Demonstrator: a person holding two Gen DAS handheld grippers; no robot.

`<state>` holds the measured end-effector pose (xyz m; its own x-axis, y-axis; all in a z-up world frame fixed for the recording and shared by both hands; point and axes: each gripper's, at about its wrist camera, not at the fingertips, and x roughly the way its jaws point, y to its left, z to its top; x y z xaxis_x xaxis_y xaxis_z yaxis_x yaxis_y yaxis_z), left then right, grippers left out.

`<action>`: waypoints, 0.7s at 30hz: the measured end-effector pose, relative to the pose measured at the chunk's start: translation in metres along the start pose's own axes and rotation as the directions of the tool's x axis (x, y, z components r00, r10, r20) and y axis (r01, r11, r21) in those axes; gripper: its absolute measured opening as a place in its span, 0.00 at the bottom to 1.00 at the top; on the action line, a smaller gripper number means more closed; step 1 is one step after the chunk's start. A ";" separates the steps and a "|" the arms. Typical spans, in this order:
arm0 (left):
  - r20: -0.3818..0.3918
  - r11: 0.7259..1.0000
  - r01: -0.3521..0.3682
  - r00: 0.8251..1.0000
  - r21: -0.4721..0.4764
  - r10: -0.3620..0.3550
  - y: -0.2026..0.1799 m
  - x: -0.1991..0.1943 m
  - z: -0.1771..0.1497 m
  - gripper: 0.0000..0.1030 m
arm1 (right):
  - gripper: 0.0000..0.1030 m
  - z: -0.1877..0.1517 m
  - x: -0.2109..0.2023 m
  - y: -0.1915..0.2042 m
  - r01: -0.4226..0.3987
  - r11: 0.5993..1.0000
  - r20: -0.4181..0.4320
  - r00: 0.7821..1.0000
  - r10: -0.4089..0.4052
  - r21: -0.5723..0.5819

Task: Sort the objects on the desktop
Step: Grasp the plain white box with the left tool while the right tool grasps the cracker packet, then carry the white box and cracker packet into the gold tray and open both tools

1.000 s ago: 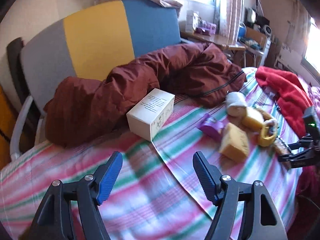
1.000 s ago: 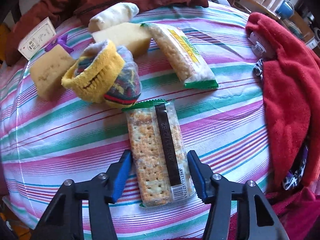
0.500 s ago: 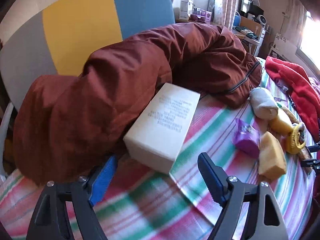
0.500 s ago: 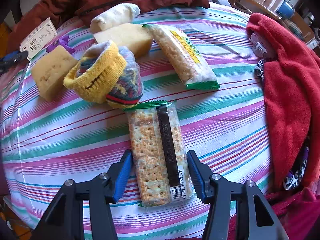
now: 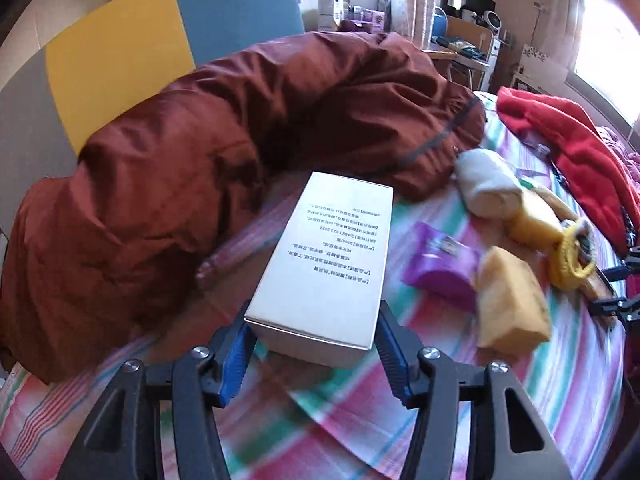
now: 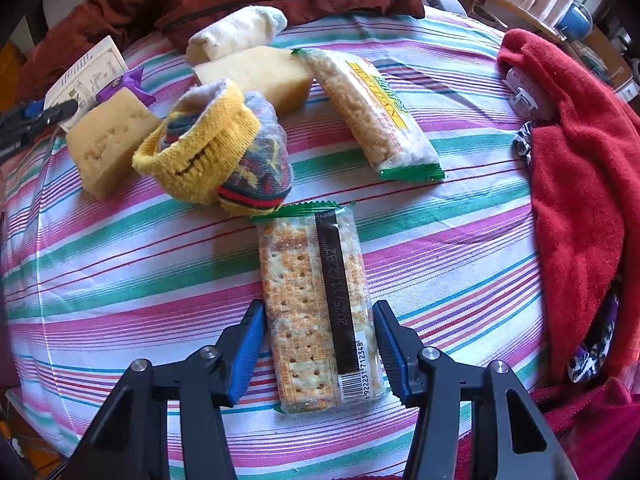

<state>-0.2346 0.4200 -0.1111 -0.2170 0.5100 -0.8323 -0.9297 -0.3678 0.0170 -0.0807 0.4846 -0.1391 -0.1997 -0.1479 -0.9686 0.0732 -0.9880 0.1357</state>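
2 pairs of tongs are each set around a different thing. The left gripper (image 5: 314, 346) has its blue-padded jaws spread to either side of the near end of a white rectangular cardboard box (image 5: 330, 264) printed with dark text; whether the pads are touching the box walls or just beside them I cannot tell, so its grip is uncertain. That box lies flat on the striped tablecloth (image 5: 304, 428), its far left edge against a rust-brown padded jacket (image 5: 208, 152), with a purple wrapped packet (image 5: 440, 266) and a yellow sponge block (image 5: 510, 306) to its right.

The right gripper (image 6: 318, 354) is released, jaws parted around the near end of a clear-wrapped packet of square crackers (image 6: 312, 304), with a slim gap on each side. Beyond it sit a yellow-cuffed knitted sock bundle (image 6: 216, 152) and a long clear pack of puffed rice snack (image 6: 372, 108); a red fleece (image 6: 576, 184) is at right.

Judging by looks, the box is light and stiff, though its thin walls may dent; hold it across the short width near the end. The crackers are brittle inside slippery film, so a gentle pinch on the long edges seems safest.
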 end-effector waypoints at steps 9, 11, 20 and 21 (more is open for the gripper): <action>-0.018 0.999 -0.039 0.999 0.019 0.039 -0.016 0.006 0.014 0.56 | 0.54 -0.005 -0.007 0.002 -0.007 1.000 -0.001 1.000 0.007 0.014; -0.014 0.999 -0.032 0.999 -0.007 0.032 -0.017 0.003 0.011 0.52 | 0.50 -0.007 -0.010 0.003 -0.012 1.000 0.001 1.000 0.012 0.019; 0.046 0.985 -0.064 0.996 -0.159 0.072 -0.032 -0.054 -0.017 0.49 | 0.48 -0.016 -0.029 0.014 -0.042 0.999 0.028 0.999 0.041 0.015; 0.056 0.982 -0.061 0.996 -0.178 0.072 -0.035 -0.064 -0.023 0.49 | 0.48 -0.018 -0.033 0.015 -0.055 0.998 0.038 0.998 0.054 0.020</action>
<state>-0.1815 0.3828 -0.0711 -0.2999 0.5250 -0.7965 -0.8469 -0.5308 -0.0310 -0.0553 0.4755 -0.1086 -0.2323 -0.2028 -0.9513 0.0646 -0.9791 0.1930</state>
